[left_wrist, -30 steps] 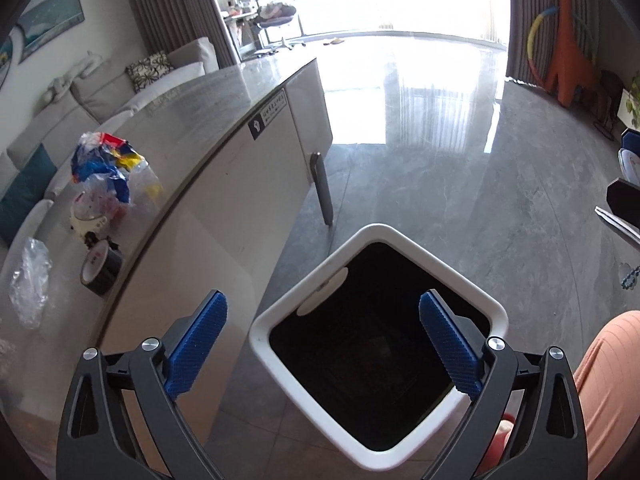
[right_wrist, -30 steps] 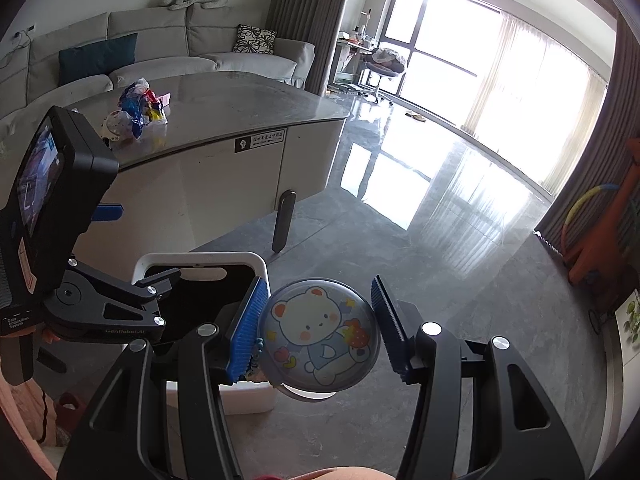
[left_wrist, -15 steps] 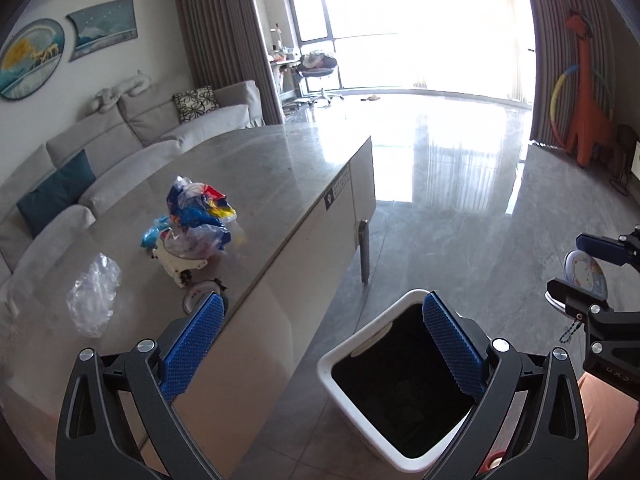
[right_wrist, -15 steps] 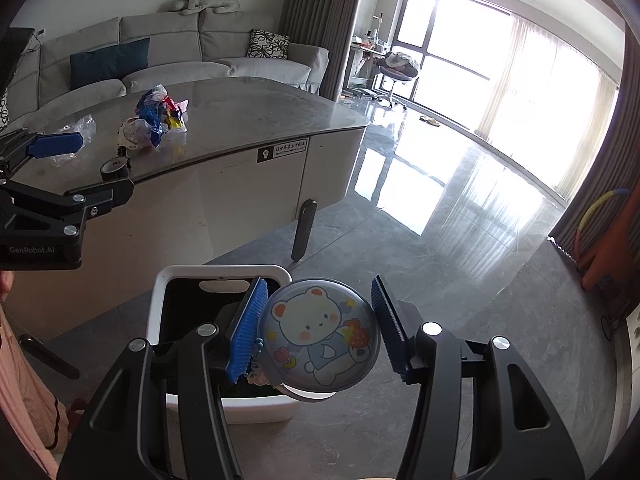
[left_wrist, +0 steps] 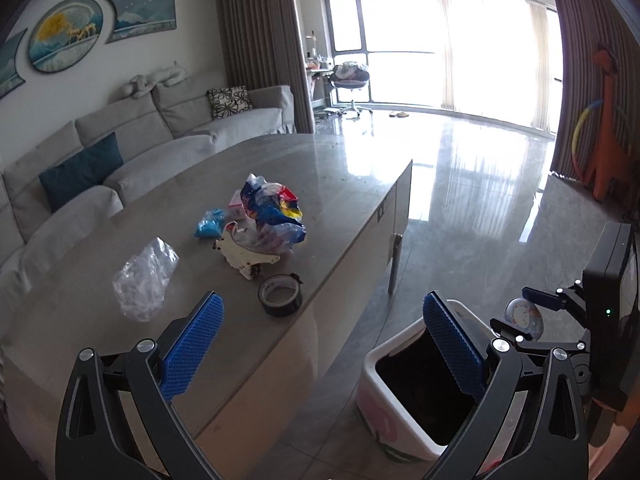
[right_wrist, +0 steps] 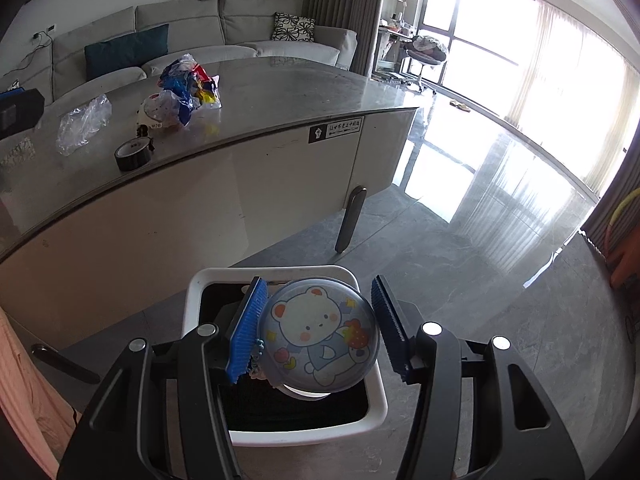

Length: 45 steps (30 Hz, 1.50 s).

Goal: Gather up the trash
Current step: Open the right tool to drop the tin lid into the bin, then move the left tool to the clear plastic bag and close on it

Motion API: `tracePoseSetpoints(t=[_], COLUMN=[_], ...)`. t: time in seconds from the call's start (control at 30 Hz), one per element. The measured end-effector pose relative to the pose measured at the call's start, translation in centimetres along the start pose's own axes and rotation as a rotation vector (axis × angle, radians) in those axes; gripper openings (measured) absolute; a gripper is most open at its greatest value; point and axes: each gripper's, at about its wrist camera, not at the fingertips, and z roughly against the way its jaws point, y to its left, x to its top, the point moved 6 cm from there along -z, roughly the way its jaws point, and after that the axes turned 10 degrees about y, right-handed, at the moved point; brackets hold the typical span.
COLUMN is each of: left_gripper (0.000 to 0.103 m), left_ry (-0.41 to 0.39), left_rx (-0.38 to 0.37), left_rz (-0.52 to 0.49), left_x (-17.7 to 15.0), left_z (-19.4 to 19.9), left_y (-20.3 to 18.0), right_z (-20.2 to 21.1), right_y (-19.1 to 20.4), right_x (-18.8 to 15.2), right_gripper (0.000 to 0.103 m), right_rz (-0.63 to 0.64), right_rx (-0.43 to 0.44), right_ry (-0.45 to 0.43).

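My right gripper (right_wrist: 318, 330) is shut on a round disc with a cartoon bear (right_wrist: 320, 332) and holds it above the white trash bin (right_wrist: 376, 404). The disc also shows in the left wrist view (left_wrist: 524, 318). My left gripper (left_wrist: 320, 350) is open and empty, above the table's edge beside the bin (left_wrist: 376, 400). On the grey table (left_wrist: 352, 168) lie a crumpled colourful bag (left_wrist: 274, 210), a clear plastic bag (left_wrist: 144, 276), a blue wrapper (left_wrist: 209, 222), a white toy (left_wrist: 244, 254) and a black tape roll (left_wrist: 280, 294).
A grey sofa (left_wrist: 160, 136) stands behind the table. Polished floor (left_wrist: 500, 208) stretches to the windows. An orange toy giraffe (left_wrist: 604, 120) stands at the right wall. A dark table leg (right_wrist: 350, 224) stands just beyond the bin.
My left gripper has swung up and left from over the bin toward the table. My right gripper has carried the bear disc forward over the bin opening.
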Motion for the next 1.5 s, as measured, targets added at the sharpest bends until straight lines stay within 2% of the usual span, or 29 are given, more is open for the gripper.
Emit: tracePoseSetpoints(t=[0.13, 0.2, 0.27, 0.33, 0.37, 0.5, 0.77, 0.97, 1.2, 1.33, 1.5], left_gripper=[0.100, 0.100, 0.100, 0.100, 0.100, 0.100, 0.100, 0.100, 0.100, 0.100, 0.100], left_ry=[0.004, 0.005, 0.007, 0.006, 0.003, 0.002, 0.004, 0.003, 0.011, 0.051, 0.082], left_rx=[-0.009, -0.002, 0.006, 0.005, 0.008, 0.011, 0.032, 0.062, 0.127, 0.155, 0.183], left_rz=[0.033, 0.037, 0.036, 0.042, 0.045, 0.060, 0.095, 0.141, 0.212, 0.241, 0.274], left_x=[-0.1, -0.2, -0.3, -0.4, -0.4, -0.4, -0.9, -1.1, -2.0, -2.6, -2.9], left_z=[0.0, 0.0, 0.1, 0.2, 0.2, 0.3, 0.5, 0.5, 0.3, -0.9, -2.7], left_y=[1.0, 1.4, 1.6, 1.9, 2.0, 2.7, 4.5, 7.0, 11.6, 14.8, 18.5], right_z=[-1.0, -1.4, -1.8, -2.1, -2.1, -1.8, 0.9, 2.4, 4.0, 4.5, 4.8], right_y=[0.6, 0.8, 0.9, 1.2, 1.4, 1.8, 2.2, 3.2, 5.6, 7.6, 9.9], right_x=[0.2, 0.3, 0.3, 0.4, 0.4, 0.7, 2.5, 3.9, 5.2, 6.6, 8.2], right_gripper=[0.057, 0.063, 0.081, 0.095, 0.098, 0.098, 0.098, 0.098, 0.098, 0.098, 0.098], right_rz=[0.009, 0.013, 0.011, 0.020, 0.024, 0.039, 0.020, 0.038, 0.085, 0.129, 0.158], right_rx=[0.004, 0.001, 0.003, 0.004, 0.001, -0.029, -0.017, -0.011, -0.001, -0.009, 0.026], right_ry=[0.015, 0.022, 0.025, 0.026, 0.026, 0.004, -0.101, -0.139, -0.181, -0.204, -0.222])
